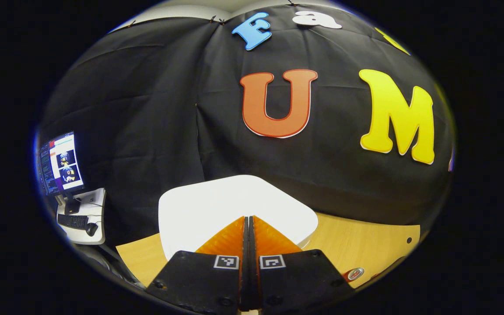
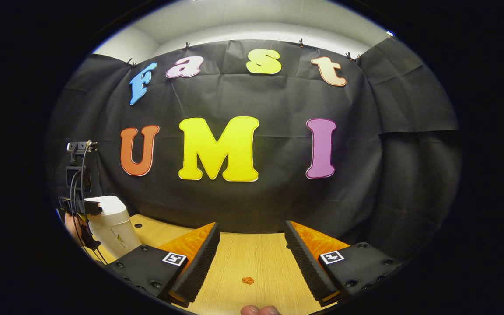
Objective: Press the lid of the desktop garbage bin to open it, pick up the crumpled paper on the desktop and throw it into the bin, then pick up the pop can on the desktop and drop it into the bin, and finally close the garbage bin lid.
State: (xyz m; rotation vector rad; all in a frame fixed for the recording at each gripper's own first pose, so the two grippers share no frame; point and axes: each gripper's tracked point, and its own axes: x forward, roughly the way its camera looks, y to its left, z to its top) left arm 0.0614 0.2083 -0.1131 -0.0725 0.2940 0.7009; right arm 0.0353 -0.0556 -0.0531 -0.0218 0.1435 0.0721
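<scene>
The white desktop bin's lid lies flat right in front of my left gripper, which is shut with nothing between its fingers, its tips at or just over the lid. A pop can peeks out with its red top at the lower right of the left gripper view. In the right gripper view the bin stands at the far left, with the other gripper and a hand at its top. My right gripper hangs open over bare table. A small orange-brown scrap lies below it; whether it is the paper is unclear.
The wooden table runs to the black cloth wall behind. Off its left end a monitor and keyboard sit on a white side stand. A fingertip shows at the bottom of the right gripper view.
</scene>
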